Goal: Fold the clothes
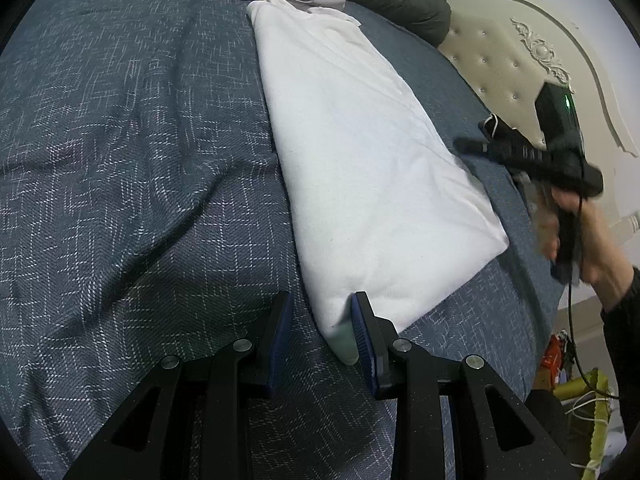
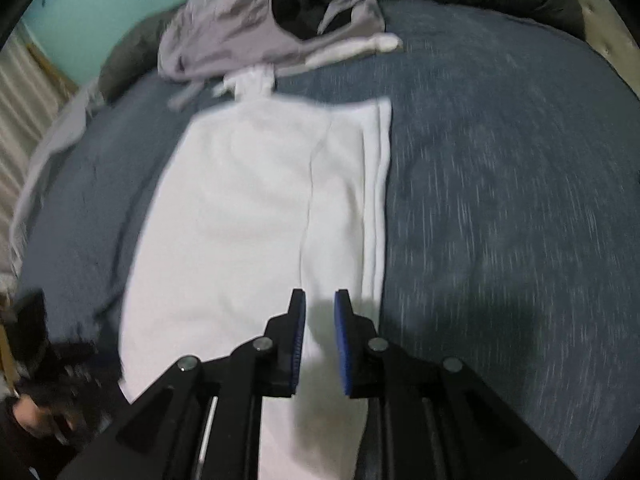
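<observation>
Left wrist view: your left gripper (image 1: 320,340) hangs over the blue bedspread (image 1: 132,152) with its jaws partly apart. The near corner of the white garment (image 1: 368,168), folded into a long strip running toward 12 o'clock, lies against the right pad (image 1: 362,336), apparently not pinched. At 3 o'clock your right hand (image 1: 580,236) carries the other gripper beside the strip's long edge, likely ready for the next fold.

Right wrist view: your right gripper (image 2: 320,340), jaws narrow and empty, hovers over the strip's near end (image 2: 260,220). The layered edges sit at 1 o'clock. A grey garment (image 2: 240,28) waits at 11 o'clock, unfolded.
</observation>
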`<state>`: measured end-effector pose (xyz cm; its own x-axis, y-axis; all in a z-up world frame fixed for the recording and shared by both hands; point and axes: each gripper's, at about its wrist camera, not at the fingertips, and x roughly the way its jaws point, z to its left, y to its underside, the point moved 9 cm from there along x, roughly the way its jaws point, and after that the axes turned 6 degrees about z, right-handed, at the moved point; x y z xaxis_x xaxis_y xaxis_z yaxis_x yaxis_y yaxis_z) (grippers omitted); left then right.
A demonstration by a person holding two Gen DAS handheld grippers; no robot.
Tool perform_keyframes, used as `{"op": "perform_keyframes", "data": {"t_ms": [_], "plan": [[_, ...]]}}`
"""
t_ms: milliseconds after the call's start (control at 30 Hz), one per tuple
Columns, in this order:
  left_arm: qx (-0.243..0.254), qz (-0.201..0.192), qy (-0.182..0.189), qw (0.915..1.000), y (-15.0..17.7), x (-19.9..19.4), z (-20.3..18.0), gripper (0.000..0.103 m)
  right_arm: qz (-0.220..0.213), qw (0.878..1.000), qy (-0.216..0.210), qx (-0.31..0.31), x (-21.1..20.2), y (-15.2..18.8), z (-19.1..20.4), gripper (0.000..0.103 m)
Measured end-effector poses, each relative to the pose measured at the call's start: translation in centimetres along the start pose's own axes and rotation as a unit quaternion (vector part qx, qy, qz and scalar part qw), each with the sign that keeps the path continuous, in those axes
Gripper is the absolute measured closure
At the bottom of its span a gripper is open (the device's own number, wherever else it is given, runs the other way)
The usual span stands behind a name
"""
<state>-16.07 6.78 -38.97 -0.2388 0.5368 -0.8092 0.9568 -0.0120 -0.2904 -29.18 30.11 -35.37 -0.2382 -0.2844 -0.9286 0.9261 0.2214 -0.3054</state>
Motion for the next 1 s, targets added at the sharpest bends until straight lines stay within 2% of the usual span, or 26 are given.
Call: {"op": "perform_keyframes", "data": {"t_ms": [167,333,467,567,667,700,833,933,1000], "plan": [[-0.001,0.001,0.0,1.0,0.0,-0.3,0.2,0.069,0.022,0.998,0.051,-0.007,1.2,2.7,-1.7,0.089],[-0.009,-0.003,-0.001,1.0,0.1,-0.6,0.5,0.069,-0.007,0.997,0.071,0.012,-0.6,2.7,-3.2,0.089],[-0.017,-0.005,-0.001,0.9998,0.2,-0.5,0.6,0.069,-0.037,0.999,0.014,0.007,-2.3,2.2,-1.2,0.089],[-0.02,-0.007,-0.005,0.9998,0.3,-0.1,0.5,0.069,-0.018,1.0,-0.013,-0.021,-1.5,2.9,1.2,0.089],[-0.025,-0.011,-0.009,0.9996,0.6,-0.1,0.5,0.069,0.009,0.999,-0.003,-0.037,-0.1,4.4,1.6,0.089],[-0.027,-0.013,-0.01,0.9995,0.7,-0.1,0.5,0.069,0.013,0.999,0.0,-0.035,0.3,4.8,1.3,0.093],[-0.035,-0.02,-0.015,0.9991,0.9,-0.3,0.6,0.069,-0.006,1.0,0.01,-0.008,-0.9,5.2,-0.6,0.094],[-0.039,-0.023,-0.016,0.9988,1.0,-0.4,0.7,0.068,-0.034,0.999,-0.026,-0.001,-2.3,4.8,-0.1,0.094],[-0.043,-0.023,-0.015,0.9987,1.0,-0.5,0.8,0.068,-0.028,0.999,-0.033,-0.008,-2.1,5.2,0.6,0.094]]}}
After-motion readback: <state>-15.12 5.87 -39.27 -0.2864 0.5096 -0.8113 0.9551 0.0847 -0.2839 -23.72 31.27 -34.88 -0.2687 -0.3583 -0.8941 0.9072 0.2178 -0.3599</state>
